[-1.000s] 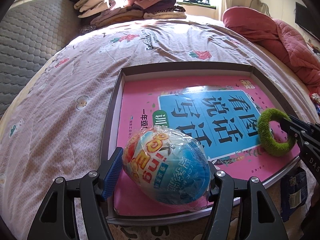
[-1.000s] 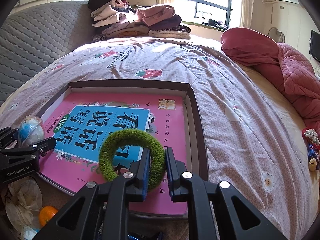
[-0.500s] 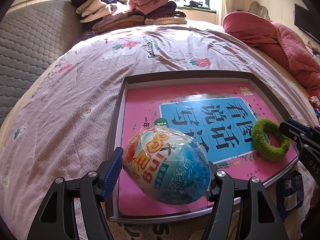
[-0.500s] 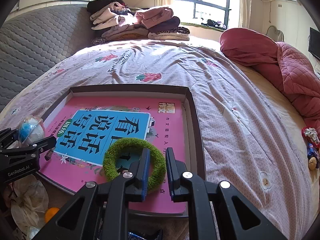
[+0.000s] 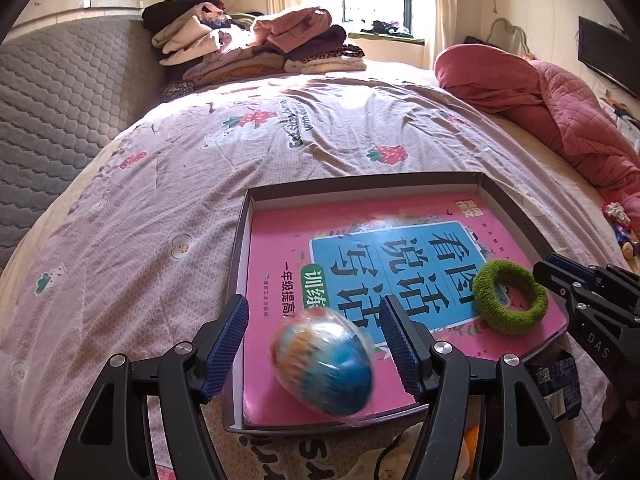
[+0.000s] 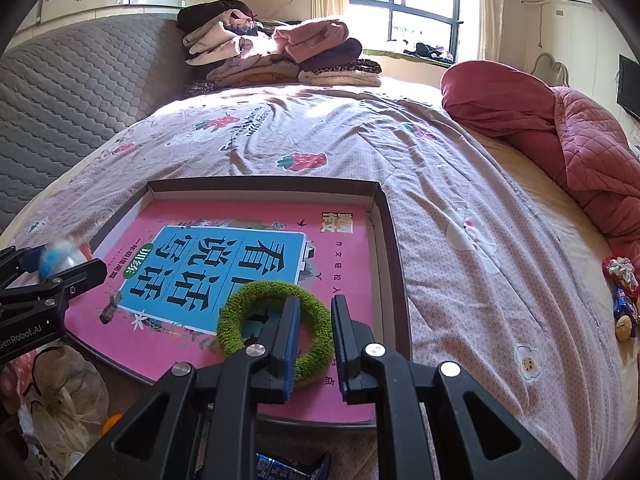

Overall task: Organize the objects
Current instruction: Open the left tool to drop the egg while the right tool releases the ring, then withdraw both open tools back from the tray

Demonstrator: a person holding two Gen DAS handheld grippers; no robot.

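With both grippers wide and empty, the toy egg (image 5: 323, 364) and green ring (image 6: 276, 332) are judged placed on the book (image 5: 360, 264) in the tray (image 6: 394, 248), so withdrawal is called for.

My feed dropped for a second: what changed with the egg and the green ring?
The left gripper opened and released the wrapped toy egg, now blurred on the pink book. The right gripper opened, leaving the green hair tie flat. The box stayed put.
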